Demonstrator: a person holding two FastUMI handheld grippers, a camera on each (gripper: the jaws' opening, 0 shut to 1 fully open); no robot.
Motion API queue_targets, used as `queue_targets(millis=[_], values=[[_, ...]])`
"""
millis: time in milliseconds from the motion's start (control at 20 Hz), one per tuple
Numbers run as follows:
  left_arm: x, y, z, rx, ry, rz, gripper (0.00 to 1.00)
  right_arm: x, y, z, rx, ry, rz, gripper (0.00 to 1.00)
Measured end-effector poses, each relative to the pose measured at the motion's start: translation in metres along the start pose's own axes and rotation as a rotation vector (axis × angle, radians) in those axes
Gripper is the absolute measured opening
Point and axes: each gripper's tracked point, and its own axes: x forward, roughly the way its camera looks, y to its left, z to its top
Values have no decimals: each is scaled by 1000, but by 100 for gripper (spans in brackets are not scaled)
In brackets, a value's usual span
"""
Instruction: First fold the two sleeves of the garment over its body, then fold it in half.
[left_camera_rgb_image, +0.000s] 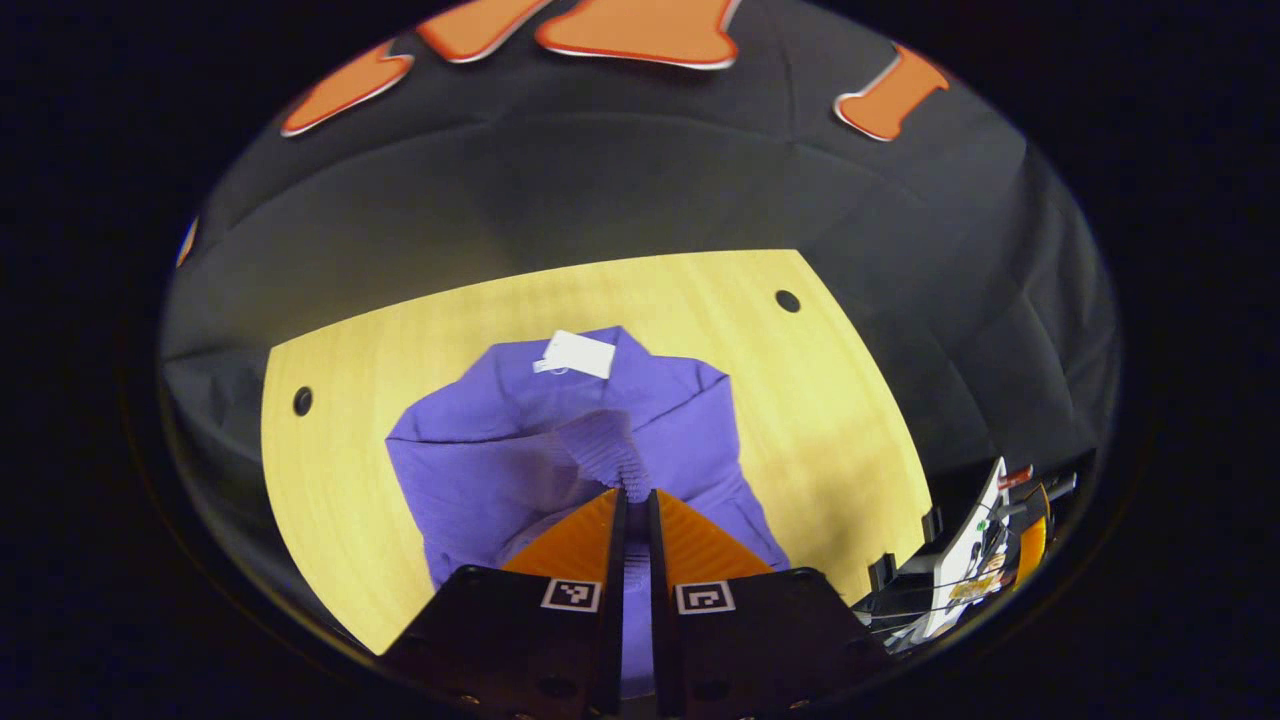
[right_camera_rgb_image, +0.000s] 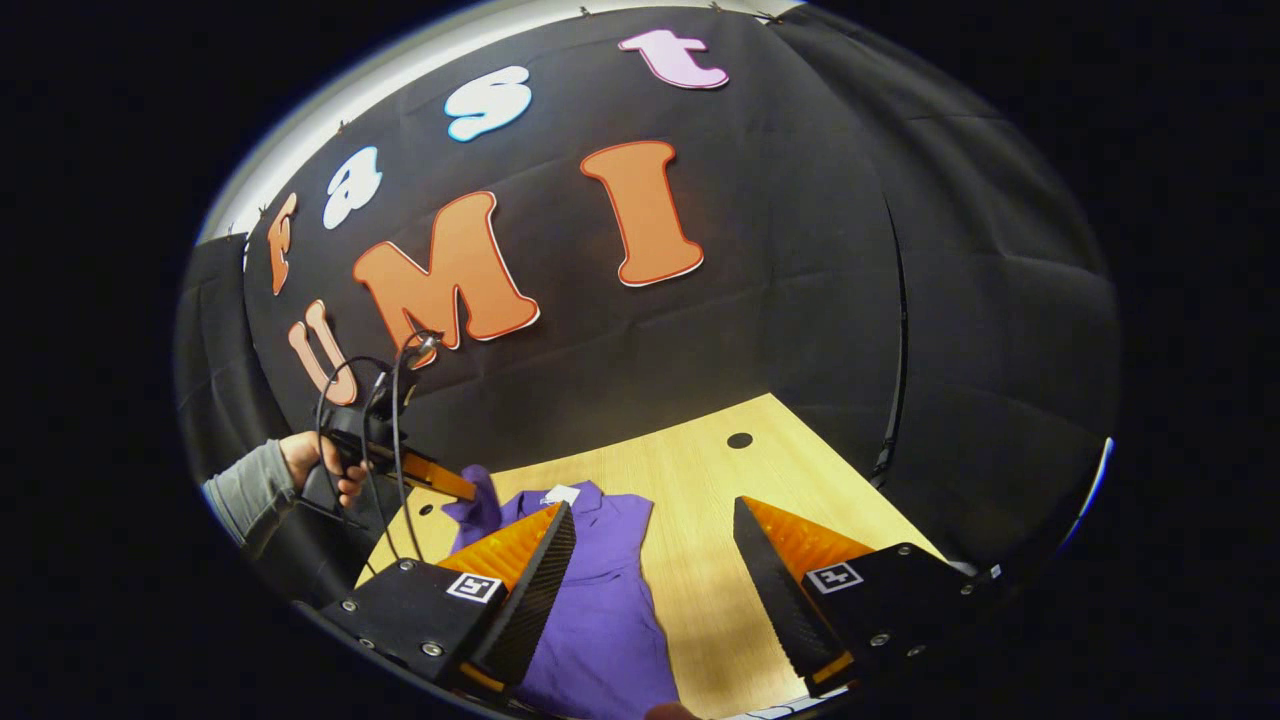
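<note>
Left gripper view: the purple garment (left_camera_rgb_image: 560, 450) lies on the wooden counter (left_camera_rgb_image: 830, 400), collar and white tag (left_camera_rgb_image: 577, 354) at the far side. The left gripper (left_camera_rgb_image: 636, 500) has its jaws clenched on a sleeve (left_camera_rgb_image: 605, 450), whose ribbed cuff rises between them, lifted above the garment's body. The other gripper shows at the lower right edge, off the cloth.

Right gripper view: the right gripper (right_camera_rgb_image: 650, 530) hovers above the counter with jaws released and nothing between them; the garment lies below and to its left. Farther off, a hand (right_camera_rgb_image: 320, 462) holds the left gripper with the sleeve hanging from it.

Judgement: the first sleeve fold appears to be in hand. Whether the second sleeve is already folded cannot be told; the halving fold remains
</note>
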Motion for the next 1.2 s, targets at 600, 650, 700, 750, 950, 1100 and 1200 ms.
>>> queue_targets(millis=[600,650,700,750,950,1100,1200], values=[[55,-97,6,96,-57,-127,48,-1,-36,-8,44,27,-40,94],[49,-97,5,102,-80,-131,55,0,-35,-8,39,28,-35,95],[41,-95,6,112,-105,-133,65,-1,-33,-7,32,28,-37,94],[32,-93,6,123,-136,-129,70,2,-29,-7,19,31,-34,94],[-20,-67,8,149,-317,-67,94,13,-8,-6,-41,19,-19,94],[-69,-33,3,133,-478,6,94,20,15,-8,-107,0,-7,94],[-100,-12,-5,110,-588,51,94,23,31,-7,-144,-27,9,95]])
